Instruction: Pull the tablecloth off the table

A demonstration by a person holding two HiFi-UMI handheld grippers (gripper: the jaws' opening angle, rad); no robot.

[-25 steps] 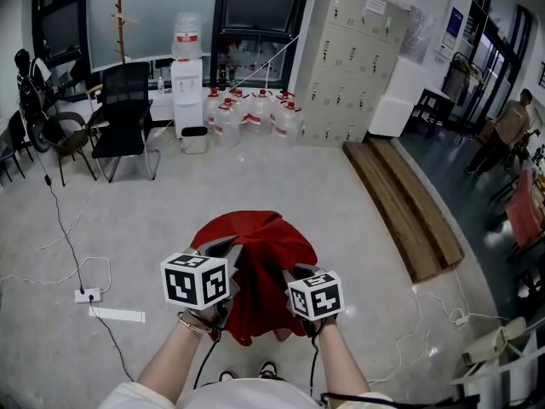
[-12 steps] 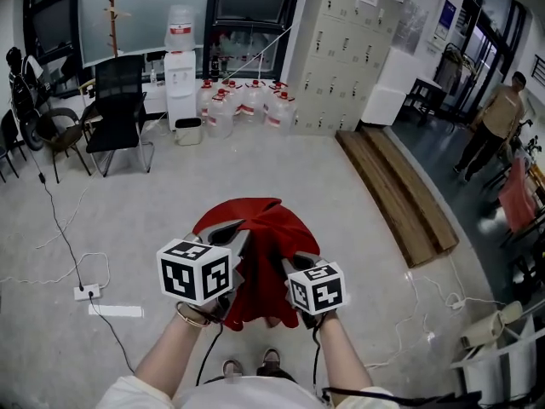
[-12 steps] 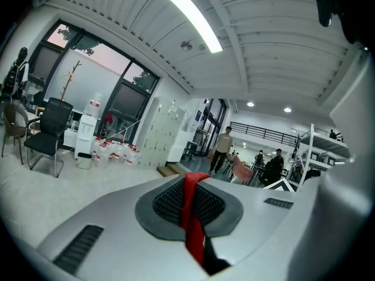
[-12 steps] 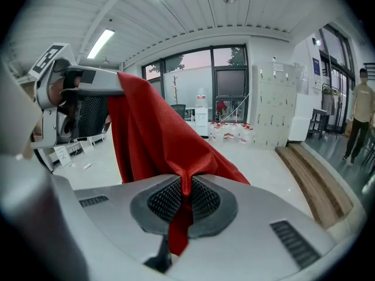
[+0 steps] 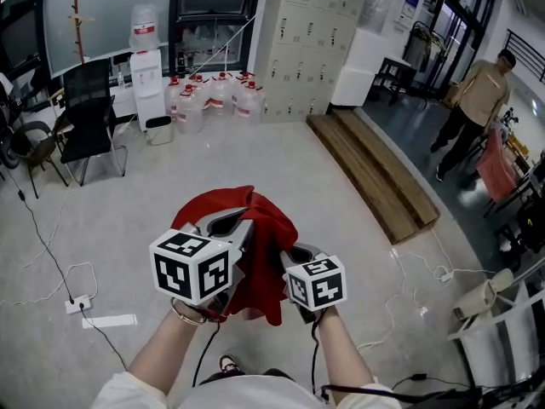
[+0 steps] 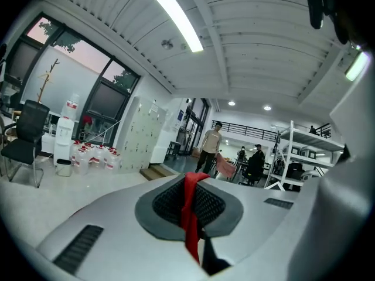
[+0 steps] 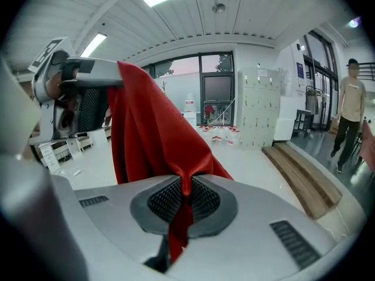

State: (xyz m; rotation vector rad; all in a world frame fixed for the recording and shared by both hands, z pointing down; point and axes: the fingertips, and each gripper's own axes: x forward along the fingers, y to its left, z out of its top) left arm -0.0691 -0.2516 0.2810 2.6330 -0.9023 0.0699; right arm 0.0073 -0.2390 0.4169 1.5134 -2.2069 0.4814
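Office-like workroom: lockers point(image 5: 300, 41), water dispenser point(image 5: 146, 58), office chairs point(image 5: 81, 118).

Head view looks from above the person's forearms, forward and steeply down at the floor, with the left tool point(image 5: 232, 228) and right tool point(image 5: 294, 258) close at lower centre. Each tool view sits just behind its own jaws, tilted slightly upward. All three views share the tablecloth point(image 5: 260, 220), the lockers point(image 5: 302, 45) and a walking person point(image 5: 473, 109).

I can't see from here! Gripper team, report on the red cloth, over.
Left gripper, right gripper: both shut on red tablecloth. Cloth bunched, hanging between them. Person far off, clear.
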